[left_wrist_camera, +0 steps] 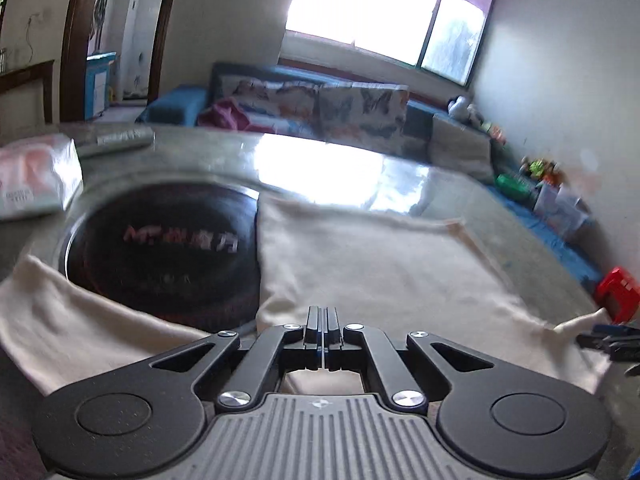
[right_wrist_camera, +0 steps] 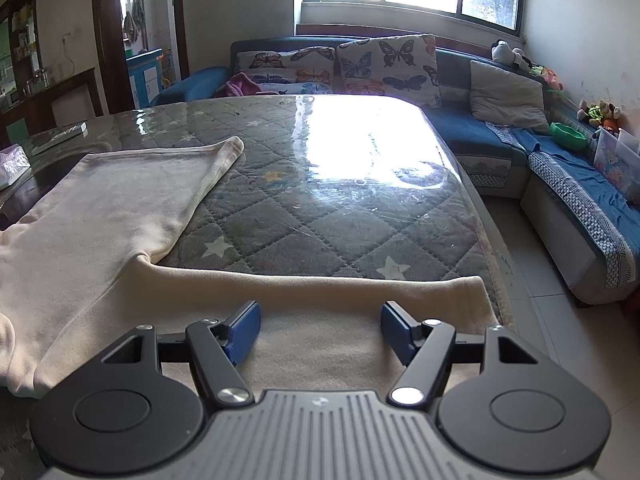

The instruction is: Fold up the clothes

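Note:
A cream garment (left_wrist_camera: 372, 264) lies spread on the table, also in the right wrist view (right_wrist_camera: 120, 208), with one sleeve (right_wrist_camera: 320, 292) stretched along the near edge. My left gripper (left_wrist_camera: 323, 320) is shut, its jaws closed together at the garment's near edge; whether cloth is pinched between them is hidden. My right gripper (right_wrist_camera: 320, 324) is open, its blue pads (right_wrist_camera: 242, 332) spread just above the sleeve. The right gripper's tip also shows at the right edge of the left wrist view (left_wrist_camera: 608, 340).
The table (right_wrist_camera: 320, 184) has a quilted star-print cover under clear plastic. A black round hotplate (left_wrist_camera: 168, 248) sits at the left beside a tissue pack (left_wrist_camera: 32, 176). A blue sofa (right_wrist_camera: 500, 136) with butterfly cushions stands behind; a red stool (left_wrist_camera: 618, 288) is at the right.

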Demonstrator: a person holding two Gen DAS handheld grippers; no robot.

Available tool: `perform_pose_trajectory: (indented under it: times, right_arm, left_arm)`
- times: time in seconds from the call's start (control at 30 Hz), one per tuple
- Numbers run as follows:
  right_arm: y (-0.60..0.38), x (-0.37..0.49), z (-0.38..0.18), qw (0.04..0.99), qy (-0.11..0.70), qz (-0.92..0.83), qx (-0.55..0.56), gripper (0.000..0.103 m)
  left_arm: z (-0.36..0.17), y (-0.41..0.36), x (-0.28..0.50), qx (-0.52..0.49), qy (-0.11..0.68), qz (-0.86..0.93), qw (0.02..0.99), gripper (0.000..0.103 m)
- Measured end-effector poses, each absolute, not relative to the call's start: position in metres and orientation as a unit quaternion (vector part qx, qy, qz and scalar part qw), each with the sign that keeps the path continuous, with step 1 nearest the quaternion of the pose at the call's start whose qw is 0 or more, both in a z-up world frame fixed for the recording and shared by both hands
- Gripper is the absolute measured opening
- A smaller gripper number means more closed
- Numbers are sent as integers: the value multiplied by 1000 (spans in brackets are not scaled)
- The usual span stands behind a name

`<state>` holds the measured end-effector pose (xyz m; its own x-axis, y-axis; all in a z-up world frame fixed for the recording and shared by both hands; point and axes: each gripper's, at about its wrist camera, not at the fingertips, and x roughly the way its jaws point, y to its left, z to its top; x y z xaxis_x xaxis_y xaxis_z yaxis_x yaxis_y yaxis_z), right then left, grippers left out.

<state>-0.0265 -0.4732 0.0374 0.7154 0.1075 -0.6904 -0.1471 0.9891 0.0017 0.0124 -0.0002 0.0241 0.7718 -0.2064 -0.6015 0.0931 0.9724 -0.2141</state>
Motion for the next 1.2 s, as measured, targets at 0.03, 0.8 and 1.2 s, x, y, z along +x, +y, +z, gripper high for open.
perform_pose_trajectory:
  times: [0.03,0.8,1.2]
  right_arm:
    - [-473,-27,37,926,371,69,-27,69]
    - [-475,-33,37,929,363,71,-19,73]
    - [-431,-56,58,926,335,171,-42,73]
  left_arm:
    - [20,1,13,-87,335,-72,935,1]
    - [20,5,25,-101,348,-49,931,11]
    - [30,-73,-33,40,336,-170,926,17]
